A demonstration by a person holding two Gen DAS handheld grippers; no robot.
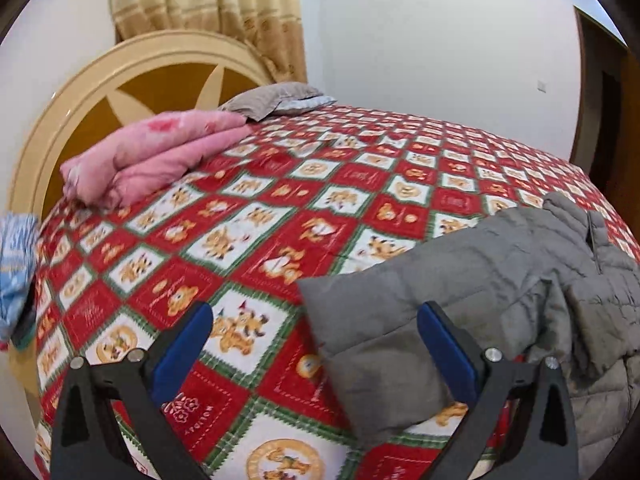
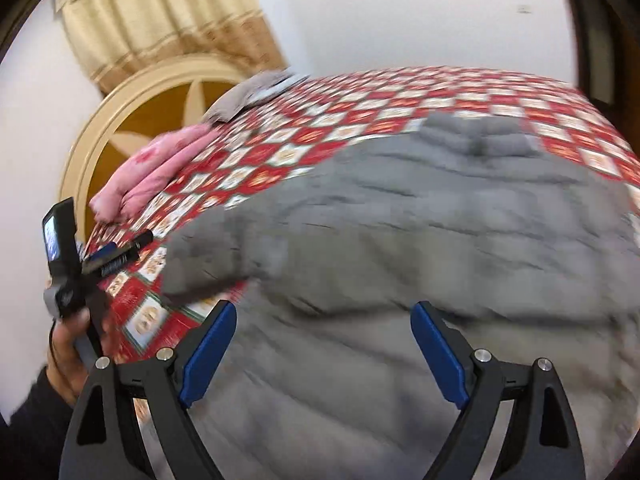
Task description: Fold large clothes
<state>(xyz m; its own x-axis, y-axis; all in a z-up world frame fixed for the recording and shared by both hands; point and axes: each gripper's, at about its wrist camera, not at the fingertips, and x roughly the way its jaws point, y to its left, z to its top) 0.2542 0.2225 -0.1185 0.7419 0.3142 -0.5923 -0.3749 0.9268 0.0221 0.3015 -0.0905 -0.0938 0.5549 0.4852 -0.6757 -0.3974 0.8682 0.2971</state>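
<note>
A grey padded jacket [image 1: 500, 280] lies on the bed [image 1: 248, 216] with its red, white and green bear-print cover. Its near sleeve end [image 1: 376, 344] sits between the wide-apart blue pads of my left gripper [image 1: 316, 320], which is open and presses on nothing. In the right wrist view the jacket [image 2: 420, 220] fills the middle, blurred, with its collar [image 2: 476, 132] at the far side. My right gripper [image 2: 324, 320] hovers open above the jacket's body. At the left of that view a hand [image 2: 68, 344] holds the left gripper [image 2: 116, 254].
A folded pink blanket [image 1: 160, 152] and a grey pillow [image 1: 272, 100] lie by the round cream-and-brown headboard [image 1: 120, 92]. Beige curtains [image 1: 224, 8] hang behind. A blue-patterned cloth [image 1: 16, 264] hangs at the bed's left edge. A dark wooden door frame [image 1: 600, 92] stands at right.
</note>
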